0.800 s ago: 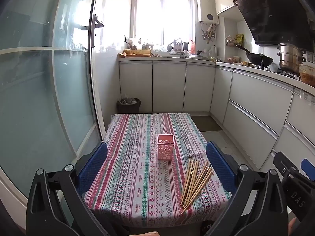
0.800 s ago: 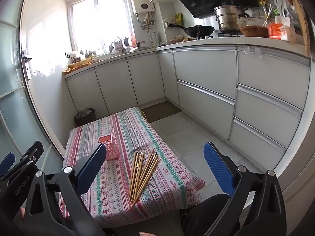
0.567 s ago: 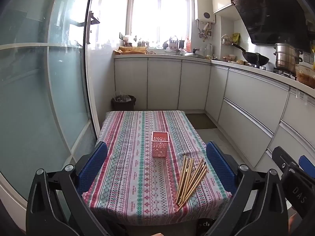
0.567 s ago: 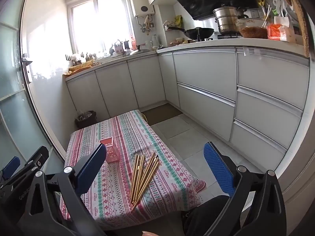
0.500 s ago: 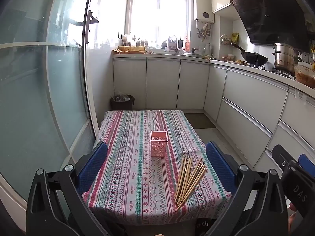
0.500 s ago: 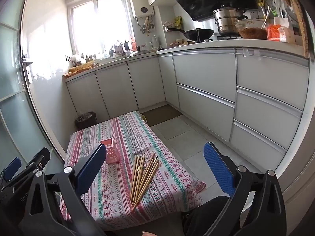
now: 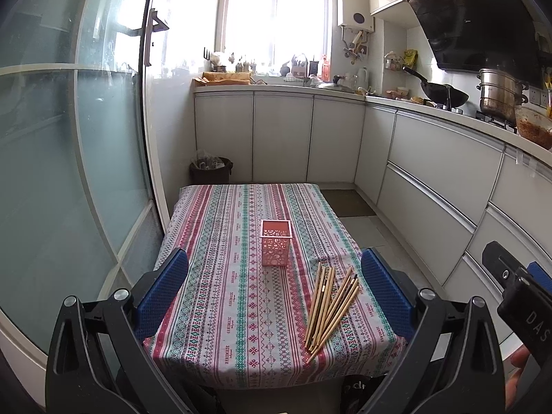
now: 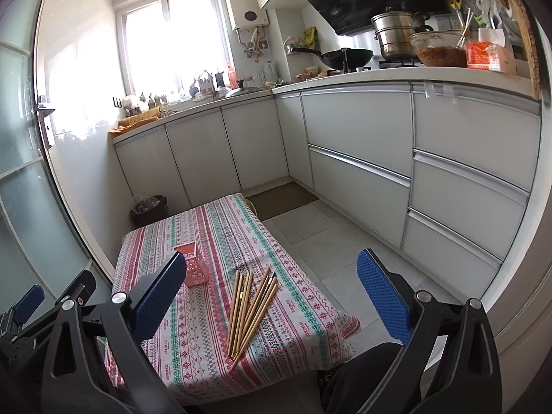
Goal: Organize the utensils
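While both grippers are hanging in the air short of the near edge of the table (image 7: 214, 296), neither one is touching anything. One left gripper (image 7: 274, 296) is showing its two blue pads spread as wide as they go, with nothing between them but the view of the tablecloth beyond. One right gripper (image 8: 272, 296) is standing equally wide, its jaws also gripping nothing. Each one is pointing somewhat downward toward the tabletop.

One striped tablecloth (image 8: 220, 227) in red, green and white is covering the single low table. One pink holder (image 7: 275, 246) with cut-out walls is standing upright near the middle of the cloth, and it is looking empty from above. In the right wrist view the left pad is partly hiding that holder (image 8: 194, 269).

One loose bundle of chopsticks (image 7: 329, 305) is lying flat on the cloth, just beside the holder on its right and nearer to the grippers, apart from it. About ten sticks are fanning out at the far end and crossing at the near end (image 8: 250, 305); the overlap is making an exact count uncertain.

One dark bin (image 7: 211, 169) is sitting on the floor beyond the table. One black wok (image 8: 345, 57) and one steel pot (image 8: 396, 34) are resting on the counter.
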`<state>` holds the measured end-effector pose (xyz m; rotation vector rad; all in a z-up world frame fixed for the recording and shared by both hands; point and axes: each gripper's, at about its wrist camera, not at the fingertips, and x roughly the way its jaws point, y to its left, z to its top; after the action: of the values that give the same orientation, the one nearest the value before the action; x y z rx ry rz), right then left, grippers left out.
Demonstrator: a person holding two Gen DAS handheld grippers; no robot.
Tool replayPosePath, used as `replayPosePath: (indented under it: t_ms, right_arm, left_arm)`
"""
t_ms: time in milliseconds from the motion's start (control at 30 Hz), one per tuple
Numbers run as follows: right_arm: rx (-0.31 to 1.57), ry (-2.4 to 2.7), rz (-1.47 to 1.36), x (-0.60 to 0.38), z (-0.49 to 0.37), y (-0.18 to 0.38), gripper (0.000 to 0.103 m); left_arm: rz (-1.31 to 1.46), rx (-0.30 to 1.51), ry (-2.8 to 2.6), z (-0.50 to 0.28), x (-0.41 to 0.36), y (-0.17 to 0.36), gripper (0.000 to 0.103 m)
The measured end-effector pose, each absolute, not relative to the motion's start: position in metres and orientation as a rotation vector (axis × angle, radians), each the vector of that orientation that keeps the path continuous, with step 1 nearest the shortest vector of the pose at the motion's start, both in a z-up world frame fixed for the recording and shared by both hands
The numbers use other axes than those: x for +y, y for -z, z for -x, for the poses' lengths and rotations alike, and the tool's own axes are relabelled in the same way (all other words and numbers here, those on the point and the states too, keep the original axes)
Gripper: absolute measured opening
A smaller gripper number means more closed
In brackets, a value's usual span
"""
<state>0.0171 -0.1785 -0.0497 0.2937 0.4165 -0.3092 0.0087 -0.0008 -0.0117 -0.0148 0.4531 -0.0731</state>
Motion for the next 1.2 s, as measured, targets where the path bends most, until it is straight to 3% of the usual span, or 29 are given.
replayPosePath:
  t_ms: [1200]
  right_arm:
    - [0.446, 0.327, -0.257, -0.1744, -0.0258, 0.0517, 0.097]
  left_arm:
    - [0.0, 0.434, 0.064, -0.0087, -0.0021, 0.0086, 0.096]
